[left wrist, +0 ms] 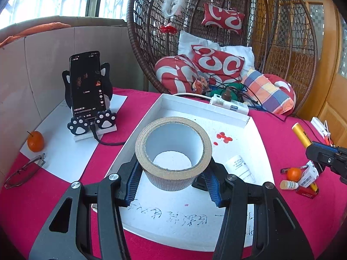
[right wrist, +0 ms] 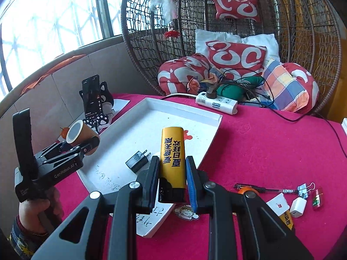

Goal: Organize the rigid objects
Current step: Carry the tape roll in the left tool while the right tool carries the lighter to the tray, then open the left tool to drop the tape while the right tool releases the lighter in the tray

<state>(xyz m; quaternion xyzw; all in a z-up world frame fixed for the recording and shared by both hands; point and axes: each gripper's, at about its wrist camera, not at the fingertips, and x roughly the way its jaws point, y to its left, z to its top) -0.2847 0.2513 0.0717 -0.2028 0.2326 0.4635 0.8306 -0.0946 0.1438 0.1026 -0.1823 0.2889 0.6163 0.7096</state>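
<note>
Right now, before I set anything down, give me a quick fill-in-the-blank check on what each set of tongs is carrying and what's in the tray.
1. The left tongs grip a roll of ____ over the white tray.
2. The right tongs are shut on a ____-coloured lighter.
3. The black charger plug lies ____ the tray.
4. The phone stands on a stand with cat ____ feet.

Missing words: tape; yellow; inside; paw

We see bright daylight from the overexposed window [right wrist: 54,26]; focus is sharp, and fisheye bending darkens our picture corners.
</note>
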